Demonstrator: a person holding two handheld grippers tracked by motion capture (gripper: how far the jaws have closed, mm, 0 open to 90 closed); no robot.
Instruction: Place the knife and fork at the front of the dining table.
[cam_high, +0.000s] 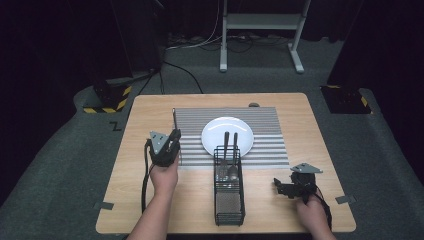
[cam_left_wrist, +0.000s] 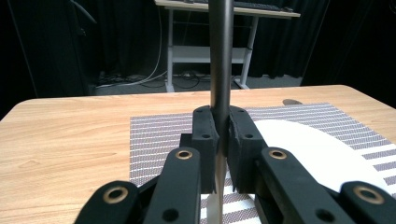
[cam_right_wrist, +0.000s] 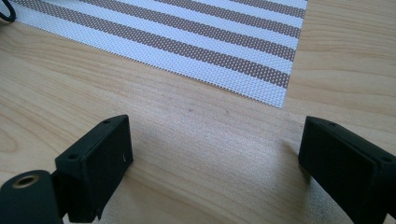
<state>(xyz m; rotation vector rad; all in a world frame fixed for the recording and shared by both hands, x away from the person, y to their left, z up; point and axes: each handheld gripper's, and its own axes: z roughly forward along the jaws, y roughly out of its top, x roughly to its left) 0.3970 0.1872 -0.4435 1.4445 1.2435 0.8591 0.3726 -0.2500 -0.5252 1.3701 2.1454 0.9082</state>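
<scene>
Pinching a knife (cam_left_wrist: 220, 70) upright, the left gripper (cam_high: 171, 145) has its jaws pressed on the dark handle, blade below the pads | placemat (cam_left_wrist: 154, 140) and white plate (cam_left_wrist: 303, 149) just beyond and right of it | right gripper (cam_right_wrist: 212, 163) jaws spread wide over bare table (cam_right_wrist: 196, 140), placemat corner ahead | cutlery basket (cam_high: 229, 200) between both grippers.

My left gripper (cam_high: 172, 141) raised, jaws clamped tight, my right gripper (cam_right_wrist: 212, 163) resting low, jaws spread wide

A lone mark like the letter Z (cam_high: 116, 126) stands on the grey floor left of the table.
</scene>
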